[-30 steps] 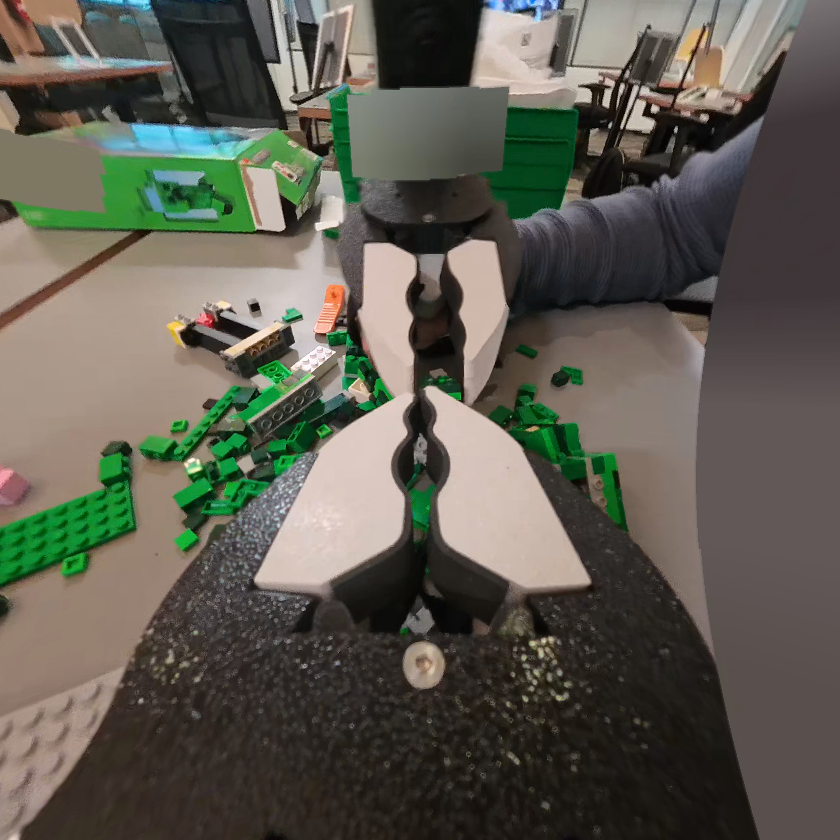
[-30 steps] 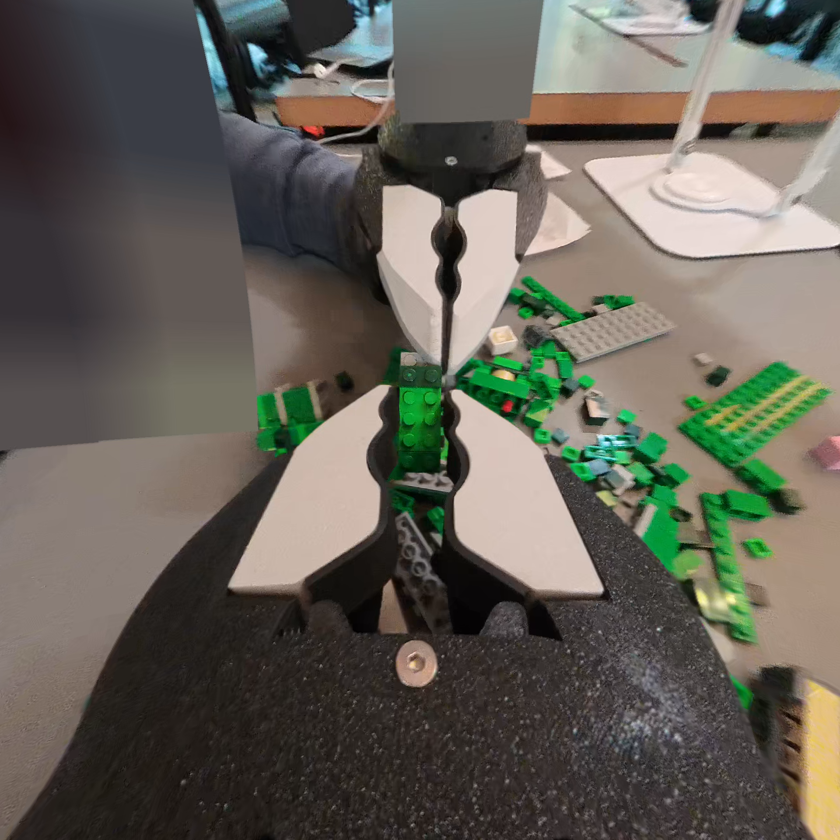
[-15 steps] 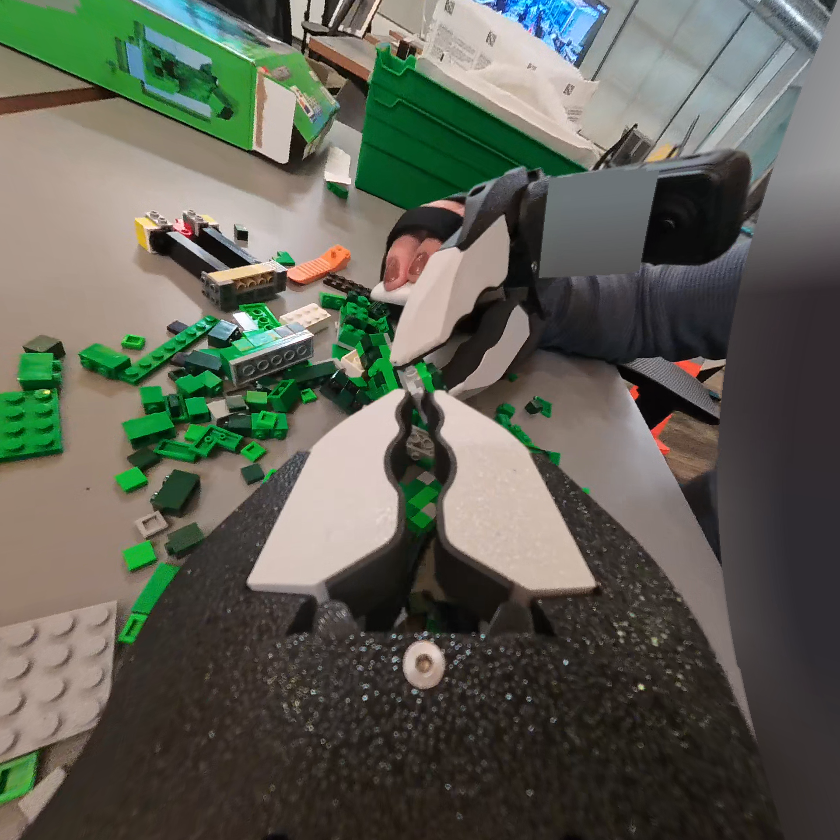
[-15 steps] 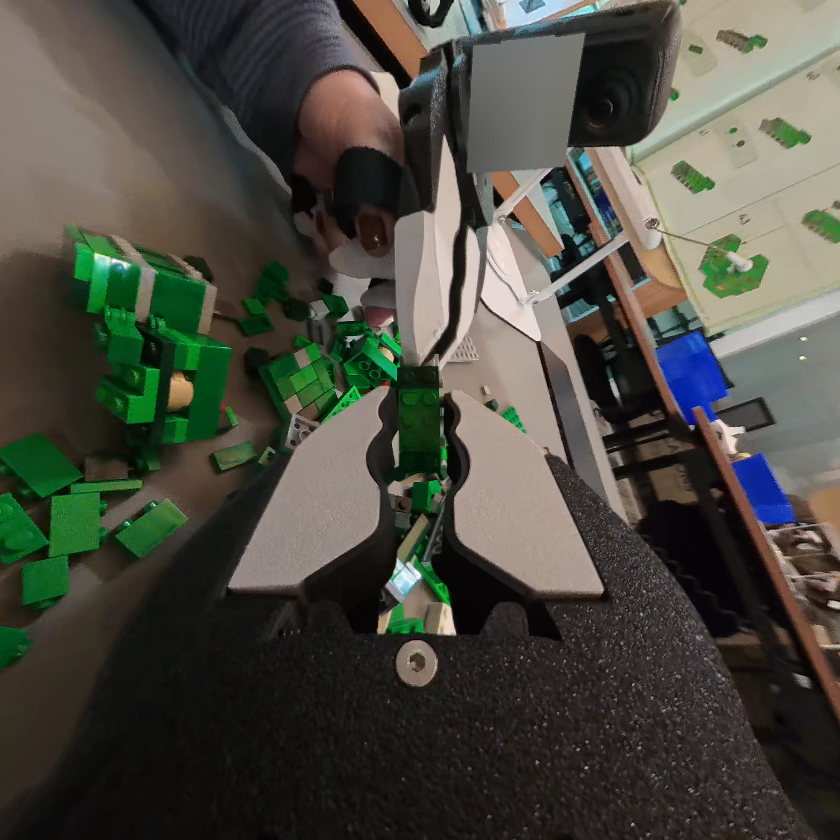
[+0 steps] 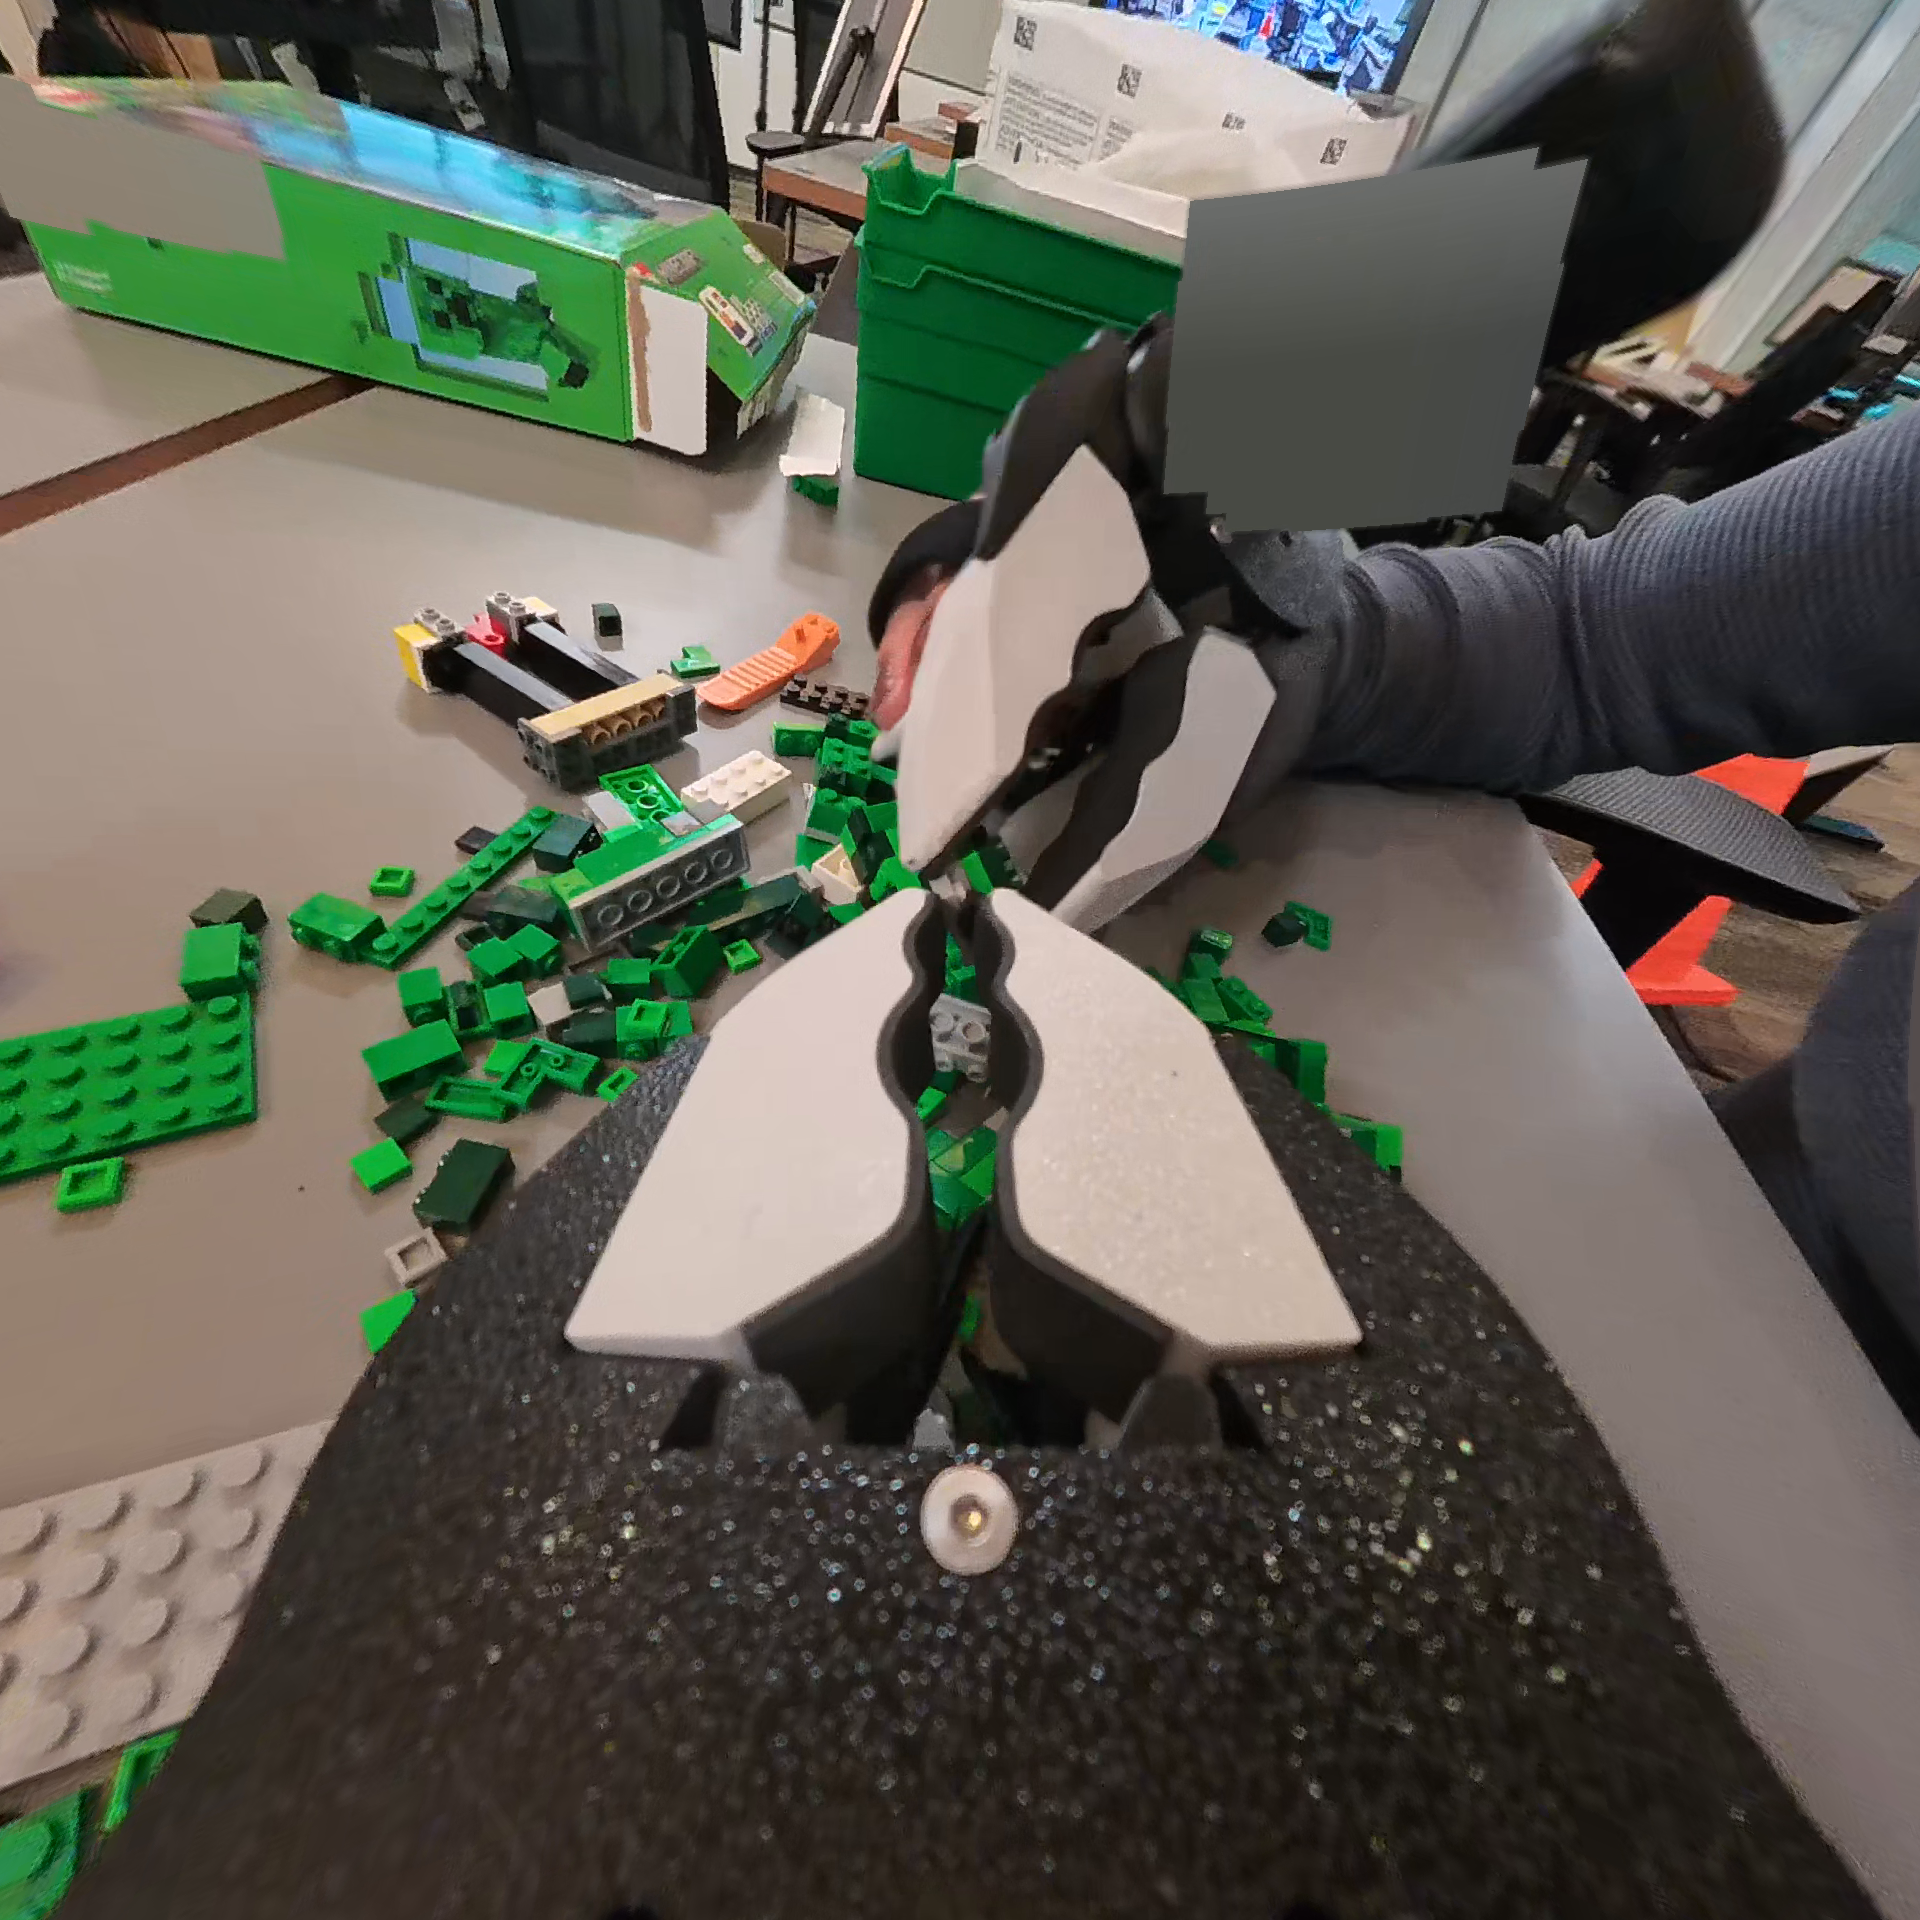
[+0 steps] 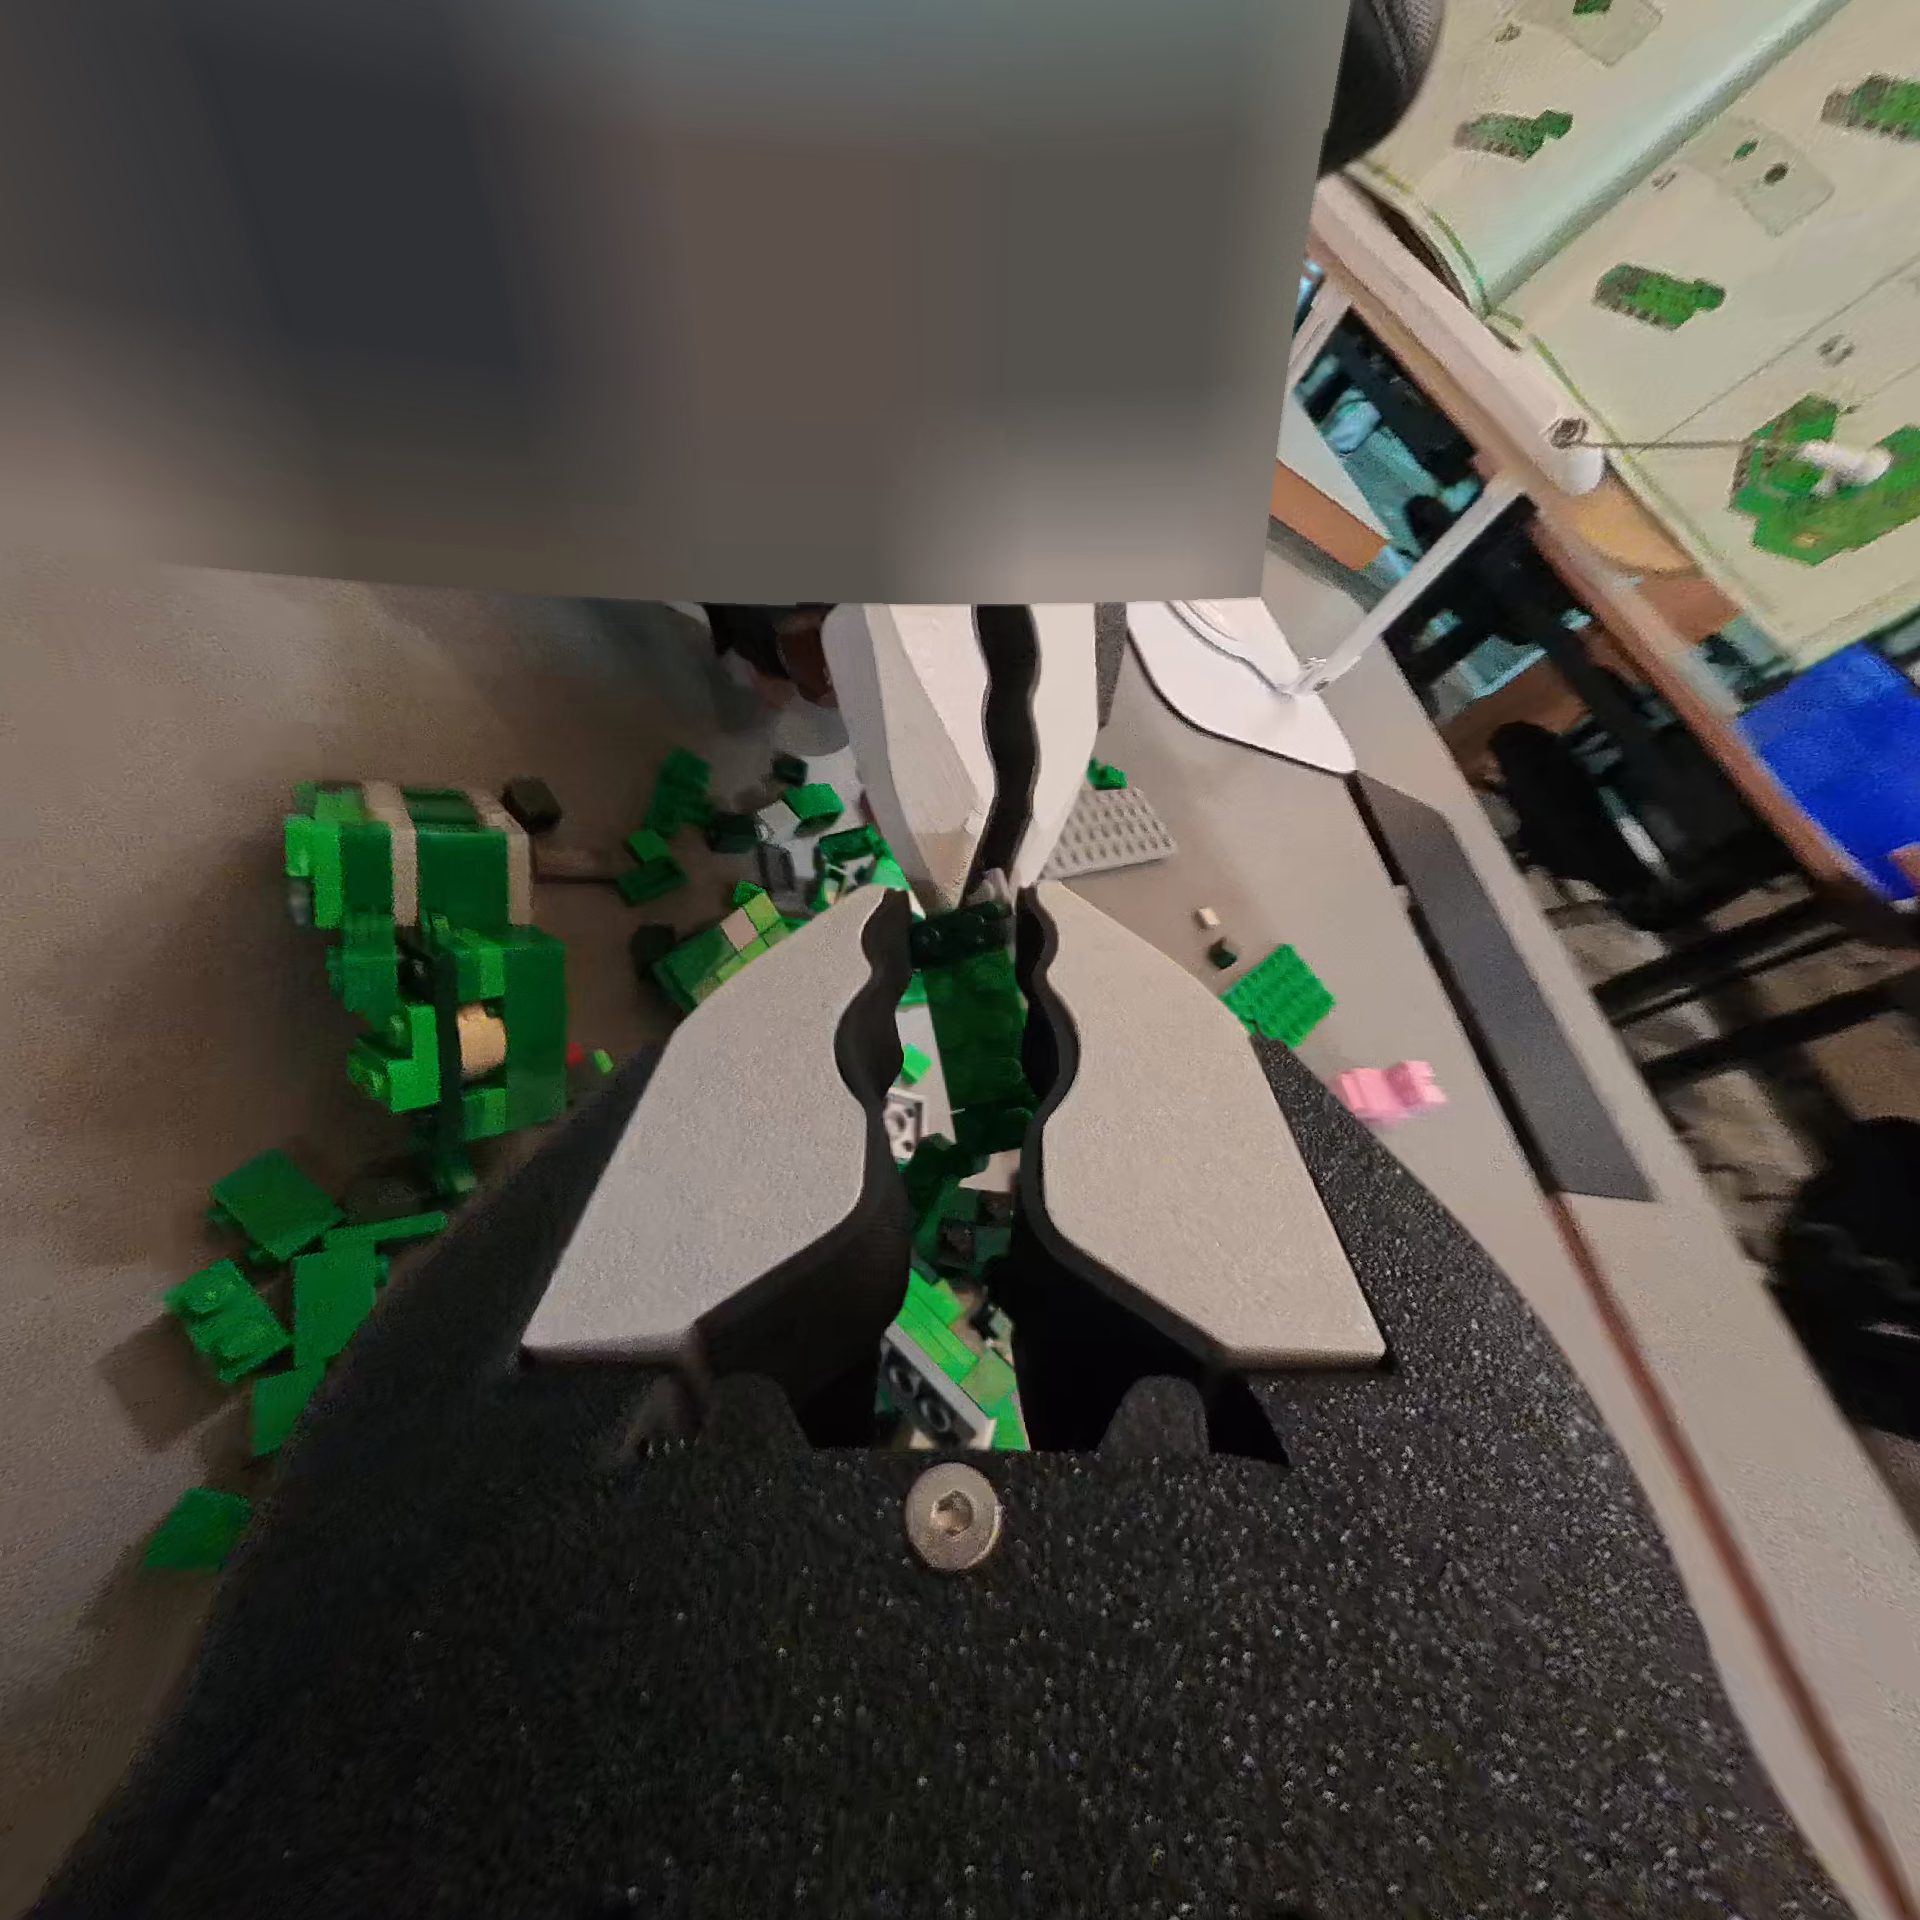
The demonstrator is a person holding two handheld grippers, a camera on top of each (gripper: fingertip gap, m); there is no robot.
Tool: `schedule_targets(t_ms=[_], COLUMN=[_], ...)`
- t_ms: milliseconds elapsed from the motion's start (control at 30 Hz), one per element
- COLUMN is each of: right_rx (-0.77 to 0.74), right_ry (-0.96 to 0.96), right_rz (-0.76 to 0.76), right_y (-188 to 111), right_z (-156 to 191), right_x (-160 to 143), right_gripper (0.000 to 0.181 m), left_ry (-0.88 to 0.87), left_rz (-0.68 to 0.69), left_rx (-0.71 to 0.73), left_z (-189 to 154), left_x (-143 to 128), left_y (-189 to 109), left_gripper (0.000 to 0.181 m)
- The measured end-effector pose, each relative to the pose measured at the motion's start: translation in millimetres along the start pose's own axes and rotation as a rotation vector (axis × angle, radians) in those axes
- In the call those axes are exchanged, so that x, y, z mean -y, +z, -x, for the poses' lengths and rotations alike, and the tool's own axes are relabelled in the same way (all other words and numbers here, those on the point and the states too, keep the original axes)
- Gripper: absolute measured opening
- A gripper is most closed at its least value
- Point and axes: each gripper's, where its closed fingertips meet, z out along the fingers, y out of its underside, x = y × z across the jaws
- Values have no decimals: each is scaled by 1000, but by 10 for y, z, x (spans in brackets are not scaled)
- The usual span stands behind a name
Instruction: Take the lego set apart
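My right gripper (image 6: 961, 904) is shut on a short stack of green lego bricks (image 6: 971, 997), which stands lengthwise between its fingers. My left gripper (image 5: 956, 904) is shut on a small grey studded piece (image 5: 961, 1034) at the far end of that stack. The two grippers meet tip to tip above a pile of loose green bricks (image 5: 623, 977). The right gripper also shows tilted in the left wrist view (image 5: 987, 883). The left gripper shows head-on in the right wrist view (image 6: 982, 883). A partly built green figure (image 6: 436, 966) lies on the table to the left.
On the grey table (image 5: 312, 540) are a green set box (image 5: 416, 281), stacked green bins (image 5: 987, 312), an orange brick separator (image 5: 769, 665), a black and yellow assembly (image 5: 551, 675), a green plate (image 5: 125, 1081) and a grey baseplate (image 5: 104, 1579). A white lamp base (image 6: 1247, 686) stands behind. The table edge runs close on the right. My left and right fingertips are right by each other. Left tips and right tips are each some 15 cm from the grey baseplate (image 5: 104, 1579). Seen from the right wrist view (image 6: 1075, 840) as well.
Both grippers have kept their hold and stayed tip to tip. They have twisted against each other, and both views have swung. The right gripper now sits tilted.
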Motion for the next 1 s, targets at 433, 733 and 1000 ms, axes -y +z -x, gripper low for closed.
schedule_targets(t_ms=[433,733,1000], right_rx=[229,64,-161], right_ry=[431,164,-246], right_rz=[-196,-50,188], right_y=[-89,-109,32], right_z=[-8,-91,-115], right_x=[88,-79,-173], right_gripper=[16,39,18], left_ry=[121,-80,-229], left_rz=[6,-12,-46], left_rx=[-17,50,-11], left_z=[-84,171,166], left_x=[-17,-36,-22], left_y=[29,-45,-45], left_gripper=[4,4,4])
